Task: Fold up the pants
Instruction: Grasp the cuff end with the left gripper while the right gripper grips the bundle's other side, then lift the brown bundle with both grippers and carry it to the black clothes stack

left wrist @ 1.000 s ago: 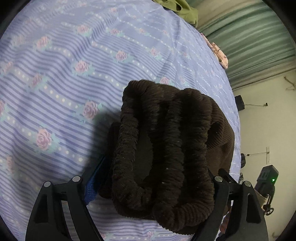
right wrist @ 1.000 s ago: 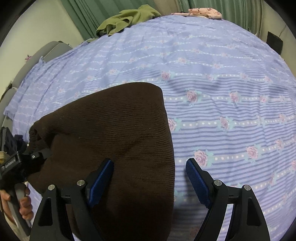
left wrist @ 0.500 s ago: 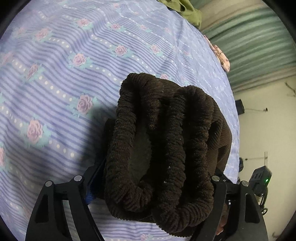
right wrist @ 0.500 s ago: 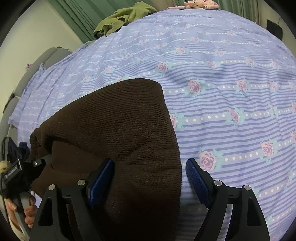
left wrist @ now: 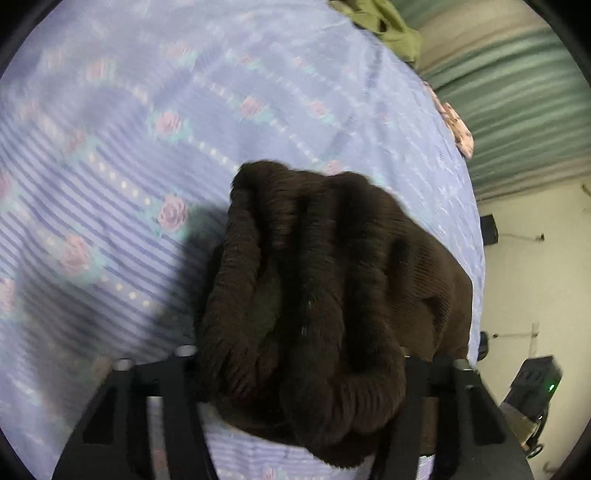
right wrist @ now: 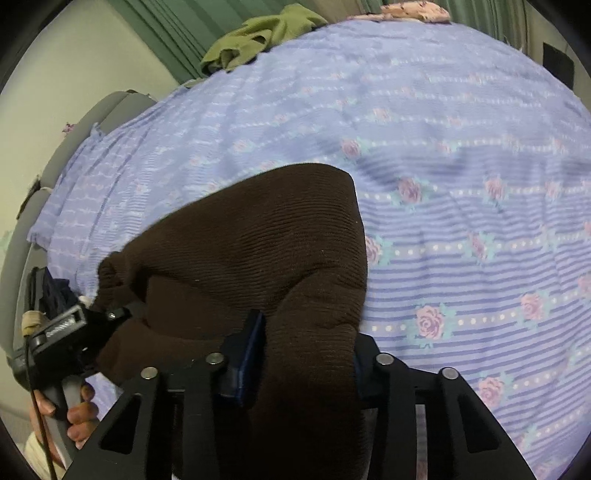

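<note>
On the floral bedsheet [right wrist: 461,155], folded brown pants [right wrist: 258,251] span between both grippers, left gripper [left wrist: 299,373] clamped on the bunched waistband end, right gripper [right wrist: 306,354] clamped on the opposite edge, long axis running left-right between them.

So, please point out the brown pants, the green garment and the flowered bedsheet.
brown pants [right wrist: 258,236], right wrist view, flat ribbed top surface.
green garment [right wrist: 258,33], right wrist view, crumpled middle.
flowered bedsheet [right wrist: 461,166], right wrist view, bare striped part.
</note>
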`<action>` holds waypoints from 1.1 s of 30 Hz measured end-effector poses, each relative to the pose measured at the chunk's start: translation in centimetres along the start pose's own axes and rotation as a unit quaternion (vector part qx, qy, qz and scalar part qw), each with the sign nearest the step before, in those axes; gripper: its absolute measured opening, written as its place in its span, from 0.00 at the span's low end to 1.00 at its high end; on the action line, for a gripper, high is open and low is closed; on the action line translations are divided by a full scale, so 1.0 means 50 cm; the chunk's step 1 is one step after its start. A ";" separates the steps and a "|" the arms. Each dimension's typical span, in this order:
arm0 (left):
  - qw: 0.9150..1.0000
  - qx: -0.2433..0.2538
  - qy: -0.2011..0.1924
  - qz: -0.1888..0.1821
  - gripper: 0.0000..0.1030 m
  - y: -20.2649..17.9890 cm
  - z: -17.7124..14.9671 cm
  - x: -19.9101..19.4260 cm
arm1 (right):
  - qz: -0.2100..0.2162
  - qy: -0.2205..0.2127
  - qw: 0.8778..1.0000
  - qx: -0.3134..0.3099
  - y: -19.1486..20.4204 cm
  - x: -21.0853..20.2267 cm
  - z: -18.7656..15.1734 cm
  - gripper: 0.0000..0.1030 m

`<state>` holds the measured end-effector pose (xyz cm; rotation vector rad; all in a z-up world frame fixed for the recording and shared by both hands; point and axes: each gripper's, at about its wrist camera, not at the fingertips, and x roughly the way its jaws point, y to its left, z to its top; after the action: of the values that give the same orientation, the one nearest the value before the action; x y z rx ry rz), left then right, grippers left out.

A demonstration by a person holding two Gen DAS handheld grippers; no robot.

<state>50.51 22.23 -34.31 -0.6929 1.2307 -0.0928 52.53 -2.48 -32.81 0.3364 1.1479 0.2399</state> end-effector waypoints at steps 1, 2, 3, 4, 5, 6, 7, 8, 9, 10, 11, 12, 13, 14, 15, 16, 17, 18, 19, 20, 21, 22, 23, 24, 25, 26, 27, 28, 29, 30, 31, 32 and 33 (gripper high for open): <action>1.000 0.006 -0.002 0.001 0.43 -0.007 0.000 -0.010 | 0.004 -0.003 1.000 -0.003 0.006 -0.016 0.001 0.36; 1.000 0.019 -0.009 0.002 0.42 -0.023 -0.003 -0.030 | 0.006 -0.007 1.000 -0.006 0.010 -0.029 0.002 0.34; 1.000 0.025 -0.011 0.000 0.40 -0.030 -0.004 -0.040 | 0.008 -0.012 1.000 -0.009 0.017 -0.043 0.002 0.33; 0.999 0.034 -0.016 -0.004 0.39 -0.044 -0.008 -0.058 | 0.006 -0.019 1.000 -0.014 0.025 -0.064 0.001 0.32; 0.999 0.045 -0.021 -0.007 0.39 -0.058 -0.015 -0.078 | 0.005 -0.026 1.000 -0.016 0.031 -0.082 0.001 0.32; 0.998 0.055 -0.025 -0.008 0.39 -0.070 -0.022 -0.096 | 0.003 -0.033 0.999 -0.018 0.036 -0.102 0.000 0.32; 0.997 0.068 -0.033 -0.013 0.39 -0.086 -0.031 -0.120 | 0.002 -0.042 0.999 -0.018 0.041 -0.132 -0.004 0.32; 0.996 0.078 -0.039 -0.019 0.39 -0.102 -0.041 -0.147 | 0.004 -0.050 0.999 -0.018 0.044 -0.156 -0.008 0.32; 0.995 0.085 -0.046 -0.026 0.39 -0.117 -0.052 -0.175 | 0.005 -0.058 0.998 -0.018 0.046 -0.183 -0.013 0.32; 0.994 0.091 -0.050 -0.028 0.39 -0.130 -0.058 -0.195 | 0.006 -0.069 0.997 -0.019 0.051 -0.221 -0.021 0.32; 0.993 0.101 -0.054 -0.029 0.39 -0.145 -0.070 -0.220 | 0.005 -0.078 0.997 -0.021 0.058 -0.252 -0.028 0.32; 0.991 0.116 -0.062 -0.028 0.39 -0.165 -0.087 -0.255 | 0.003 -0.085 0.996 -0.021 0.063 -0.280 -0.035 0.32; 0.990 0.125 -0.067 -0.030 0.39 -0.178 -0.099 -0.281 | 0.001 -0.096 0.995 -0.022 0.072 -0.320 -0.046 0.32; 0.988 0.134 -0.073 -0.034 0.39 -0.192 -0.113 -0.312 | -0.001 -0.104 0.994 -0.022 0.079 -0.350 -0.053 0.32; 0.986 0.144 -0.080 -0.037 0.39 -0.206 -0.126 -0.342 | -0.003 -0.112 0.993 -0.022 0.087 -0.380 -0.064 0.32; 0.984 0.151 -0.084 -0.040 0.39 -0.219 -0.135 -0.364 | -0.006 -0.124 0.992 -0.020 0.097 -0.420 -0.079 0.32; 0.982 0.159 -0.088 -0.045 0.39 -0.228 -0.146 -0.389 | -0.007 -0.134 0.991 -0.020 0.105 -0.449 -0.092 0.32; 0.980 0.168 -0.092 -0.049 0.40 -0.241 -0.156 -0.413 | -0.009 -0.144 0.989 -0.020 0.114 -0.480 -0.104 0.32; 0.978 0.178 -0.097 -0.051 0.40 -0.254 -0.168 -0.440 | -0.011 -0.154 0.988 -0.018 0.123 -0.513 -0.118 0.32; 0.976 0.186 -0.102 -0.054 0.40 -0.263 -0.178 -0.461 | -0.011 -0.164 0.986 -0.017 0.132 -0.544 -0.132 0.32; 0.972 0.198 -0.110 -0.058 0.40 -0.275 -0.193 -0.492 | -0.013 -0.172 0.985 -0.017 0.140 -0.570 -0.144 0.32; 0.971 0.204 -0.115 -0.058 0.40 -0.283 -0.207 -0.512 | -0.015 -0.181 0.983 -0.018 0.150 -0.599 -0.158 0.32; 0.969 0.209 -0.121 -0.059 0.40 -0.295 -0.219 -0.528 | -0.016 -0.188 0.982 -0.019 0.157 -0.623 -0.169 0.32; 0.966 0.214 -0.127 -0.062 0.40 -0.301 -0.233 -0.547 | -0.018 -0.194 0.981 -0.021 0.165 -0.643 -0.178 0.32; 0.964 0.218 -0.134 -0.064 0.40 -0.308 -0.249 -0.566 | -0.021 -0.202 0.979 -0.023 0.174 -0.665 -0.188 0.32; 0.962 0.222 -0.141 -0.066 0.40 -0.313 -0.263 -0.583 | -0.023 -0.208 0.977 -0.025 0.181 -0.685 -0.197 0.32; 0.960 0.226 -0.149 -0.070 0.40 -0.319 -0.280 -0.601 | -0.023 -0.213 0.976 -0.026 0.187 -0.703 -0.206 0.32; 0.959 0.226 -0.153 -0.074 0.39 -0.322 -0.291 -0.613 | -0.025 -0.217 0.975 -0.028 0.193 -0.724 -0.217 0.32; 0.958 0.225 -0.157 -0.081 0.39 -0.323 -0.304 -0.625 | -0.028 -0.222 0.974 -0.035 0.200 -0.745 -0.228 0.32; 0.958 0.222 -0.161 -0.088 0.39 -0.323 -0.318 -0.636 | -0.032 -0.227 0.973 -0.043 0.207 -0.765 -0.237 0.32; 0.957 0.219 -0.164 -0.093 0.39 -0.321 -0.328 -0.643 | -0.034 -0.230 0.971 -0.049 0.213 -0.778 -0.243 0.32; 0.957 0.217 -0.168 -0.096 0.39 -0.321 -0.342 -0.653 | -0.036 -0.233 0.970 -0.054 0.216 -0.792 -0.248 0.32; 0.956 0.214 -0.173 -0.098 0.39 -0.321 -0.356 -0.662 | -0.037 -0.238 0.969 -0.058 0.218 -0.807 -0.253 0.32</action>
<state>27.64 15.78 -1.03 -0.4239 0.7668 -0.3762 24.87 -4.99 0.87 0.2295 0.6678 0.1483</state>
